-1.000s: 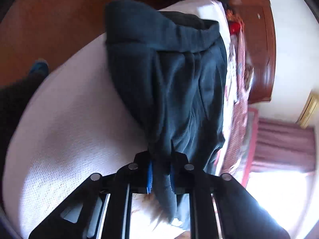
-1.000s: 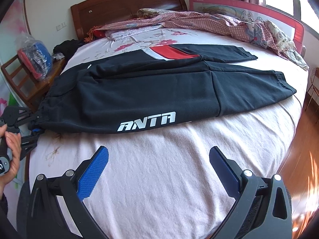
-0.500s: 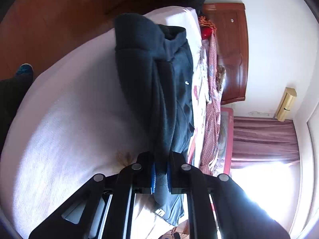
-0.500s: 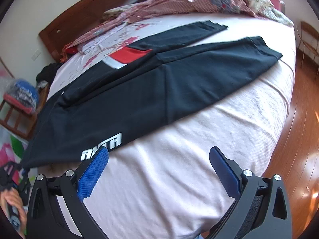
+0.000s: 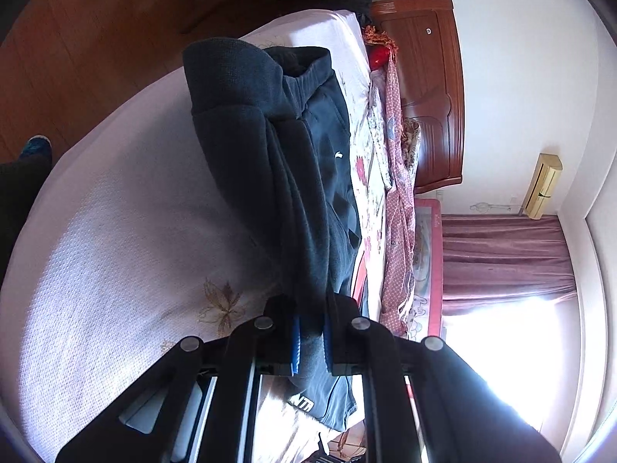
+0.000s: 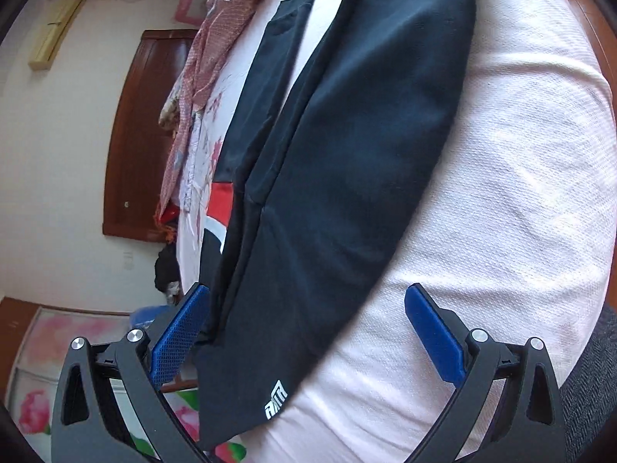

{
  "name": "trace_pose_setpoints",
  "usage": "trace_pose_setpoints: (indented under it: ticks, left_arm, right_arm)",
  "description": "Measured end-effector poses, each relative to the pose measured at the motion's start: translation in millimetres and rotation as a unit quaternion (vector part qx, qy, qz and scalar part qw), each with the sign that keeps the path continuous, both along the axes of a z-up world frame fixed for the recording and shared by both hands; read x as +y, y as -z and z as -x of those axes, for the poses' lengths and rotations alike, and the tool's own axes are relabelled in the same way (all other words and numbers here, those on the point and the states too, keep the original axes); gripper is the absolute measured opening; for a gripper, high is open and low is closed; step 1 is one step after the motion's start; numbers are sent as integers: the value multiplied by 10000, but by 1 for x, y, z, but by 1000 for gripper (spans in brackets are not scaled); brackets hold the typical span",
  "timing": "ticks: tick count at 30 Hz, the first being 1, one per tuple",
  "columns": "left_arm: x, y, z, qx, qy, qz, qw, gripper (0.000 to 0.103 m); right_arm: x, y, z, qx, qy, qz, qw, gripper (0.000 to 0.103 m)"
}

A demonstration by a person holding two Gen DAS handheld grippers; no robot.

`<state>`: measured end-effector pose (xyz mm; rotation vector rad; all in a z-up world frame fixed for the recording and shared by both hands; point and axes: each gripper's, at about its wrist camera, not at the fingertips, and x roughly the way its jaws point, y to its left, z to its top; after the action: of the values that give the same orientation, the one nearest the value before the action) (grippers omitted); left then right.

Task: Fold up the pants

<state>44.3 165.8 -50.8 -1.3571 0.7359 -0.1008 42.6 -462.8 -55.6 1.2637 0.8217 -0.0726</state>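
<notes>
Dark navy pants (image 6: 347, 146) with a white ANTA logo lie stretched along a bed with a pale pink cover (image 6: 520, 193). My left gripper (image 5: 309, 341) is shut on the waistband end of the pants (image 5: 277, 162), which run away from it across the bed. My right gripper (image 6: 304, 328) is open and empty, hovering over the pants near the logo, one blue pad (image 6: 177, 335) at the pants' far edge, the other over the bed cover.
A wooden headboard (image 5: 432, 88) stands at the bed's head. A pink patterned blanket (image 5: 401, 208) and a red-and-black garment (image 6: 219, 208) lie on the bed's far side. Wooden floor (image 5: 77, 38) lies beside the bed. A curtained bright window (image 5: 501, 262) is beyond.
The right gripper has rolled and swung in over the pants' logo end, staying open. The left gripper keeps its hold on the waistband and has shifted a little.
</notes>
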Motion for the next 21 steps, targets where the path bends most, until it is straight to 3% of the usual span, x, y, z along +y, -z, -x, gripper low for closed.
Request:
trace_pose_setpoints:
  ticks: [2,5,13,14,15,17,18,21]
  left_arm:
    - [-2,-2,0,-16,21,-24,10000,8]
    - [-2,-5,-2,-26,27,-34,10000,8]
    - [-2,-3,-9,2,32,-21,10000,8]
    - [-2,-3,-10,-1,31,-16,10000,8]
    - [-2,-3,-9,-3,25,-23,10000,8]
    - [-1,-4,-8,-28,25,-32,10000,8]
    - [-1,-5,-8,-44,30,-52,10000,8]
    - [-1,-7,-4,-135,-8,-40,9999,8]
  right_arm:
    - [6,4,-5,-265,-47,-343,9991,100]
    - [12,14,-10,-89,-25,-479,9988,100]
    - [19,5,-12,39,213,-118,9997,98]
    - [21,3,-13,58,135,36,9999,76]
    - [21,5,-15,142,19,131,9998,43]
    - [19,12,-17,250,-167,148,9994,13]
    - [18,14,-15,259,-187,137,9994,6]
    - [17,6,-8,137,-392,337,9986,3]
